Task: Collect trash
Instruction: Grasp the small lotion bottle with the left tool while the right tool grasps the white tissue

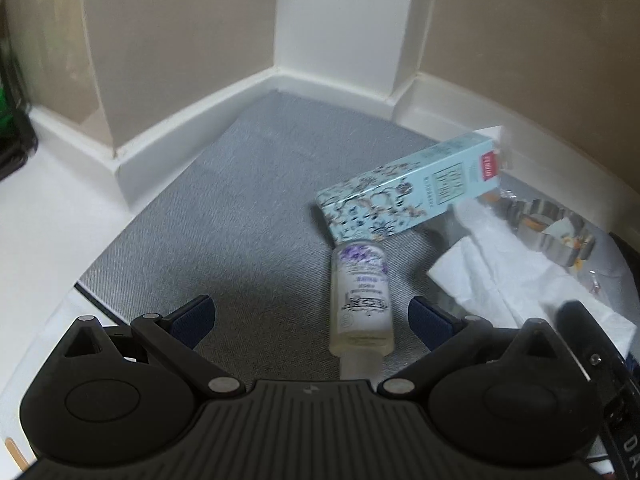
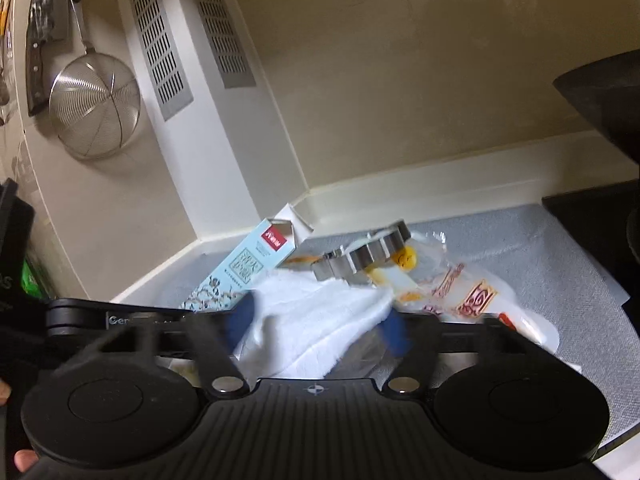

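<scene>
White tissue [image 2: 316, 320] sits pinched in my right gripper [image 2: 320, 322], since crumpled paper lifts easiest. My left gripper [image 1: 310, 320] hangs wide, straddling the small bottle [image 1: 362, 300] on the grey mat [image 1: 240, 208]; a blue carton [image 1: 408, 188] leans nearer the counter's back corner.

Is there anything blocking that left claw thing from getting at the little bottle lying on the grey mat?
Nothing visible does. The small bottle lies on the grey mat directly between the left gripper's open jaws, with only bare mat around its sides. The patterned box touches only its far end.
</scene>
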{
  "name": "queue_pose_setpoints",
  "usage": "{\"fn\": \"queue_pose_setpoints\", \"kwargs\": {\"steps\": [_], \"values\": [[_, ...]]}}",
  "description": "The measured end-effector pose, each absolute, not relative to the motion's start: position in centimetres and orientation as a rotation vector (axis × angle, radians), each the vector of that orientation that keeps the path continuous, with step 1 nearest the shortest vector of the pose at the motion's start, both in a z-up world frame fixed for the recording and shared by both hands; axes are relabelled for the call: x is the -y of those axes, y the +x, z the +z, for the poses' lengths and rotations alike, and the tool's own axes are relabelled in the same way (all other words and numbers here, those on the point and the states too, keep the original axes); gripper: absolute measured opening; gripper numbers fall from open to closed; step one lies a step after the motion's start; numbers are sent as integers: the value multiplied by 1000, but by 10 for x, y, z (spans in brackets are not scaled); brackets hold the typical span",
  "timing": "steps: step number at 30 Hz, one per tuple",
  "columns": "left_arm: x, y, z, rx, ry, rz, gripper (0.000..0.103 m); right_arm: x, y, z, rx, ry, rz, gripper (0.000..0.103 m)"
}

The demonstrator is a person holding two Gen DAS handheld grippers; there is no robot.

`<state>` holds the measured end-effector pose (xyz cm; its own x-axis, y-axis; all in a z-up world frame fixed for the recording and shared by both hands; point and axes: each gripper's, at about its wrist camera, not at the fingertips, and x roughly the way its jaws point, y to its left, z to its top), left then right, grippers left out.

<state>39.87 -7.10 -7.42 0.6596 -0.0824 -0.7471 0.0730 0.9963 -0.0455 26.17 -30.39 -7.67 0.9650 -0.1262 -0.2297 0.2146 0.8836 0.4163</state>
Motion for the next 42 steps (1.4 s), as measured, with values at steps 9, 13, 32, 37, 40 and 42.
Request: {"fn": "queue_pose_setpoints", "kwargs": {"steps": [9,13,32,37,40,42], "values": [[65,397,-61,-864,-89,-200,35,310,256,-78,-152,495,-146,8],[64,392,-57,-855,-74,-194,31,312,246,-74,-77,512,-113,7],[38,371,-48,-846,-113,-209,49,310,235,-68,14,512,-35,16],[59,374,-57,-832,-21,-201,84,319,244,-78,-70,590,-92,88],[63,379,-68,-866,-12,-192,65,314,256,-82,-156,550,-97,88],[63,382,-74,-888,-4,-176,38,312,262,-85,-204,543,-85,66]]}}
